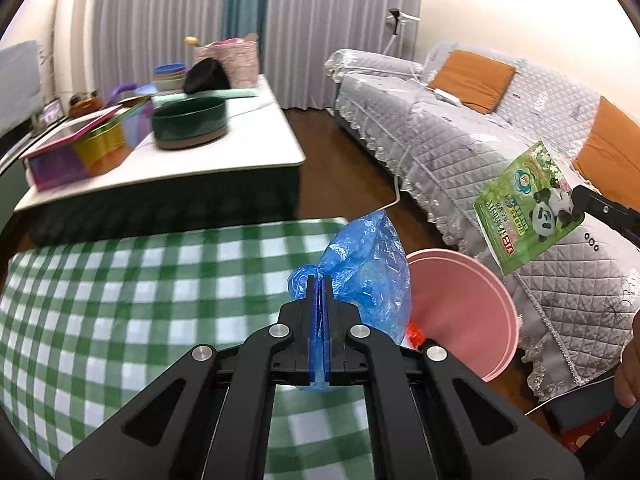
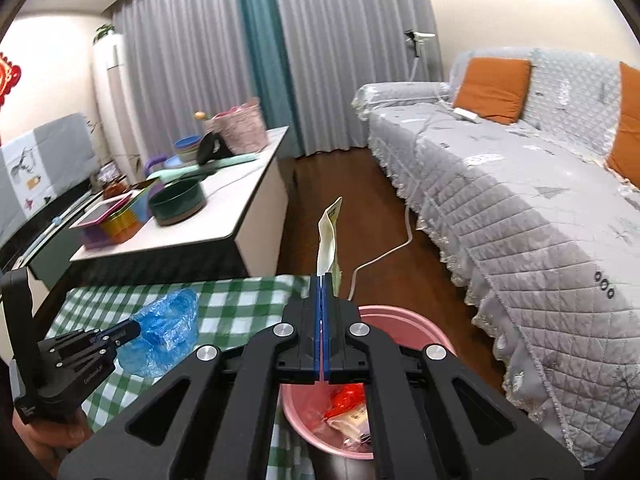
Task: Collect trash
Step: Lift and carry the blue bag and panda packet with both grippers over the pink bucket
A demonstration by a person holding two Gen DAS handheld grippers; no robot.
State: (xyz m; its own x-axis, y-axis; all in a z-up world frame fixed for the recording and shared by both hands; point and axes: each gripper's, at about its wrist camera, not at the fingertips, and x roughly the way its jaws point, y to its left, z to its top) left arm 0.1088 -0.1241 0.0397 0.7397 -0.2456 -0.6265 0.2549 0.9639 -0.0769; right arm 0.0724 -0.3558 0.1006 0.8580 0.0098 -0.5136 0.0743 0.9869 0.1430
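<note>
My left gripper [image 1: 319, 280] is shut on a crumpled blue plastic bag [image 1: 368, 272] and holds it above the green checked tablecloth [image 1: 140, 300], beside the pink bin [image 1: 472, 312]. My right gripper [image 2: 322, 278] is shut on a flat green panda wrapper [image 2: 328, 236], seen edge-on, above the pink bin [image 2: 400, 322]. The left wrist view shows that wrapper [image 1: 528, 208] face-on with the right gripper [image 1: 580, 200] at its right edge. The bin holds red and beige trash [image 2: 348, 404]. The right wrist view shows the left gripper [image 2: 134, 330] on the blue bag [image 2: 168, 328].
A white coffee table [image 1: 240, 148] behind carries a dark green bowl [image 1: 190, 126], coloured boxes [image 1: 80, 148] and a pink basket [image 1: 232, 60]. A grey quilted sofa [image 2: 540, 216] with orange cushions [image 2: 494, 88] stands at the right. A white cable [image 2: 384, 256] lies on the wooden floor.
</note>
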